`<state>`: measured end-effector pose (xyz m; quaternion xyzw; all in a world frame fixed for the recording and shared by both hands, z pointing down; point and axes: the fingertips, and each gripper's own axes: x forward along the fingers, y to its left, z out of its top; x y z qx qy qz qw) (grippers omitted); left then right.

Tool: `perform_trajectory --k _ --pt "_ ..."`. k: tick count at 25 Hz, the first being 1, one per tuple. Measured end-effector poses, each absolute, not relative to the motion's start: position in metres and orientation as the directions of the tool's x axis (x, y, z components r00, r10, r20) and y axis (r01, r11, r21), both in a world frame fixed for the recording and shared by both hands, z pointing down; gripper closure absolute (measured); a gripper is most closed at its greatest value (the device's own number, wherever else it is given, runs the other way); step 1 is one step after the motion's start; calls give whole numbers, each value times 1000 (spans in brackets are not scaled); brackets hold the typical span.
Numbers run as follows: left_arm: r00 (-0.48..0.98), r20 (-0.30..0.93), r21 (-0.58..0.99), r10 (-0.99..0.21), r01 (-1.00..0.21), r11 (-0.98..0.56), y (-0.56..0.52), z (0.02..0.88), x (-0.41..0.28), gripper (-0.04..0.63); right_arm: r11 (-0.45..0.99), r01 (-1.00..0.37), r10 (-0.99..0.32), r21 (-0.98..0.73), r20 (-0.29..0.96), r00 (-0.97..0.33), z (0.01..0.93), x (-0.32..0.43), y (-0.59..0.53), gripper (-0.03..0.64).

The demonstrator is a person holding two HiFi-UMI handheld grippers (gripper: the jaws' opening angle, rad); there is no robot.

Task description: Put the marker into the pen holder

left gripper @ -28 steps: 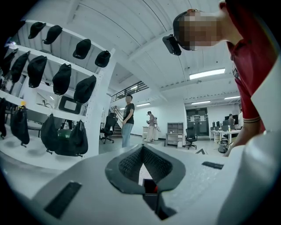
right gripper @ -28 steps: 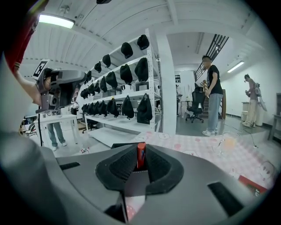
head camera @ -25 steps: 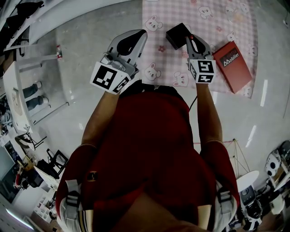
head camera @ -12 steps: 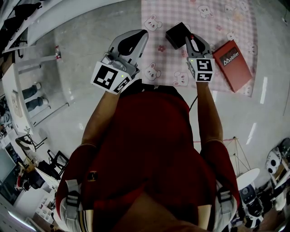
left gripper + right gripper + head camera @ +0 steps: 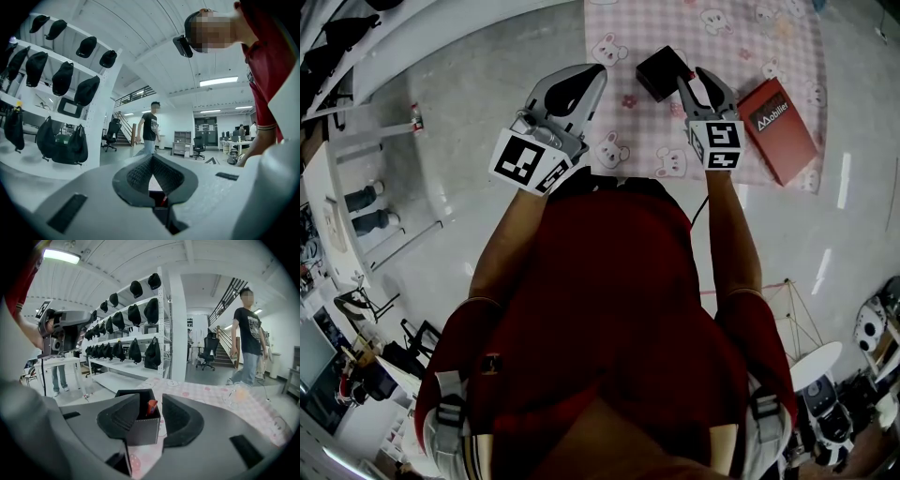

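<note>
Marker [image 5: 152, 406] sits inside pen holder [image 5: 140, 427], red top poking up. Right tool [image 5: 150, 416] is opening wide, holder between its jaws, not squeezed. Left tool [image 5: 154, 173] is pinched shut, holds nothing, off to side. Danger: right tool pulls back crooked, jaw bumps holder, holder tips over on tabletop [image 5: 731, 37], marker rolls out.

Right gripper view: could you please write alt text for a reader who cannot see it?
An orange-red marker stands inside a square black pen holder on a pink checked cloth, seen between the dark padded jaws of the right claw, which are opening and grip nothing.
</note>
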<state>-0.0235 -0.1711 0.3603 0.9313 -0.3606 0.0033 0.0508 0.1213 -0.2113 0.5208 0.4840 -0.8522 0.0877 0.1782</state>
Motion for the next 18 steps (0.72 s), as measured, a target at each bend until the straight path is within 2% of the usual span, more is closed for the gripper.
perform_trajectory --k 10,18 --pt "773 20 103 -634 -632 -768 -167 359 -14 589 454 -891 -845 -5 314 -432 477 136 -196 483" --pt "797 -5 106 -604 -600 -793 -162 357 -5 589 435 -899 -874 -53 216 -436 428 135 -167 558"
